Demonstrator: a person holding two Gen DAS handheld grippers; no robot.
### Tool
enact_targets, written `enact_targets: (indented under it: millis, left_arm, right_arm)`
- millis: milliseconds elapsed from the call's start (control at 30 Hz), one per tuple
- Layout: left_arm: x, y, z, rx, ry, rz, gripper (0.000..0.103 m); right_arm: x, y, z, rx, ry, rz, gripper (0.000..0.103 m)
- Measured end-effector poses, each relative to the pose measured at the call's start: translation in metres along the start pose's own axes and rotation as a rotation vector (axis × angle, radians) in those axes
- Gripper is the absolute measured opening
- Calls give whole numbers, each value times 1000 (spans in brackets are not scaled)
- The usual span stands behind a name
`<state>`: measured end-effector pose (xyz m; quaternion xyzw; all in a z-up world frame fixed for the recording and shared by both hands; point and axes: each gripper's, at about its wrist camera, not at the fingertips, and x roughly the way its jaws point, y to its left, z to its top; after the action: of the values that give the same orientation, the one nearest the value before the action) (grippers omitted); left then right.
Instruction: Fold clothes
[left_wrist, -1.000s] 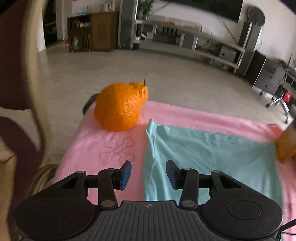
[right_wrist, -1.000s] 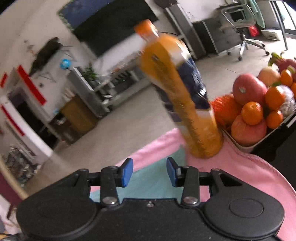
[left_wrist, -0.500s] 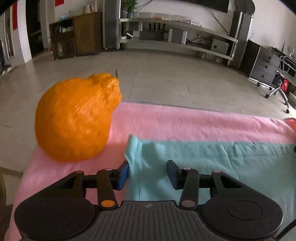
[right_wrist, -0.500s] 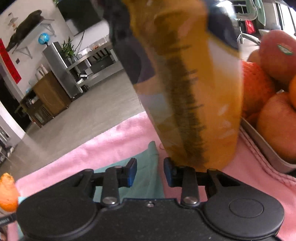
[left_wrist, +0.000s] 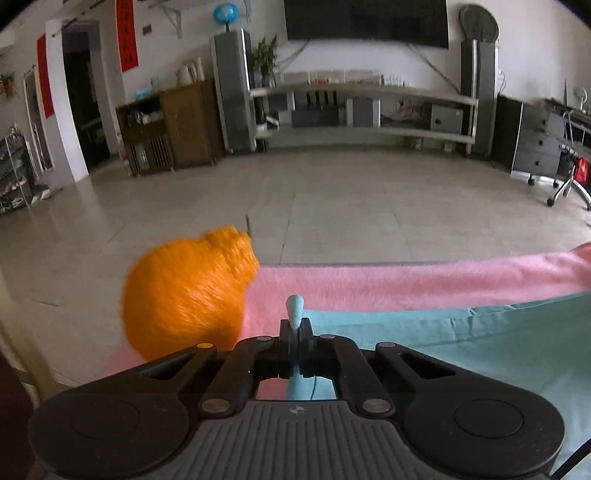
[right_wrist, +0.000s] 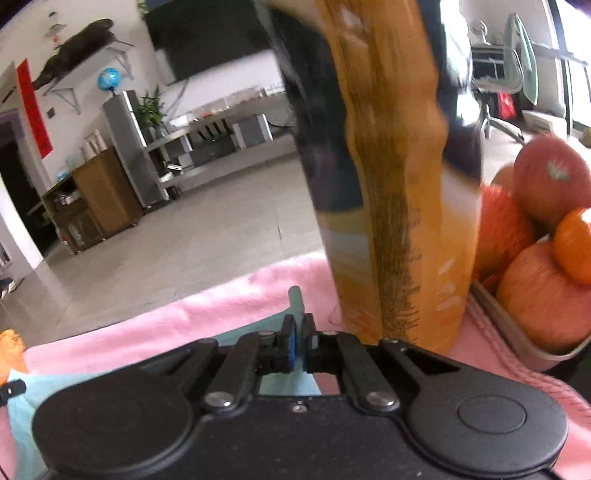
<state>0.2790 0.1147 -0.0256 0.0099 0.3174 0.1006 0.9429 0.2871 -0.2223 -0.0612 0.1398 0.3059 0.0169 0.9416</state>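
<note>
Left gripper (left_wrist: 295, 328) and right gripper (right_wrist: 298, 343) each clench a corner of the teal garment (left_wrist: 480, 343); no fold made yet; lifting comes next.

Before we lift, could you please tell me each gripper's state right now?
Left gripper: shut on a corner of the thin teal cloth garment.
Right gripper: shut on that garment's other corner.

Tiled floor (left_wrist: 332, 206), wall shelf (left_wrist: 362, 92) (television (left_wrist: 365, 18) above).
</note>
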Motion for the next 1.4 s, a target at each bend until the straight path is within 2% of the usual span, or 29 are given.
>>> enact_targets:
  millis: [167, 367, 467, 600, 700, 800, 833, 867, 933, 1033, 1067, 1200, 1400]
  left_arm:
    - [-72, 1, 5, -8, -50, 14, 2]
    - [-166, 4, -15, -44, -77, 18, 2]
    - [-211, 8, -46, -54, -64, 10, 2]
    - [-257, 13, -100, -70, -15, -8, 2]
    - [-269, 17, -147, -80, 81, 2, 4]
    - [-257, 22, -184, -70, 240, 41, 17]
    - [-259, 29, -190, -104, 253, 43, 16]
    - [-261, 36, -195, -140, 265, 45, 19]
    - [-273, 51, -194, -218, 225, 9, 30]
    - [-283, 65, -193, -283, 170, -22, 31]
    - [-281, 67, -192, -291, 171, -35, 31]
    - [-269, 59, -192, -281, 230, -95, 38]
    - [-251, 45, -196, -213, 278, -63, 39]
  right_arm:
    - [-64, 8, 15, 3, -8, 28, 3]
    - [-157, 14, 27, -9, -32, 69, 3]
    - [-204, 11, 17, -20, -39, 90, 3]
    - [-262, -13, -26, 6, -2, 120, 3]
    - [-287, -35, -67, 25, 48, 114, 3]
    - [-283, -54, -98, 58, 128, 88, 5]
    - [-280, -62, -108, 75, 156, 79, 9]
    - [-277, -69, -117, 91, 184, 70, 13]
    - [-274, -92, -118, 237, 215, 74, 20]
    - [-286, -106, -114, 291, 163, 76, 40]
    - [-284, -106, -114, 290, 173, 80, 44]
    - [-271, -100, -121, 277, 247, 109, 44]
    - [-269, -94, -131, 226, 281, 29, 44]
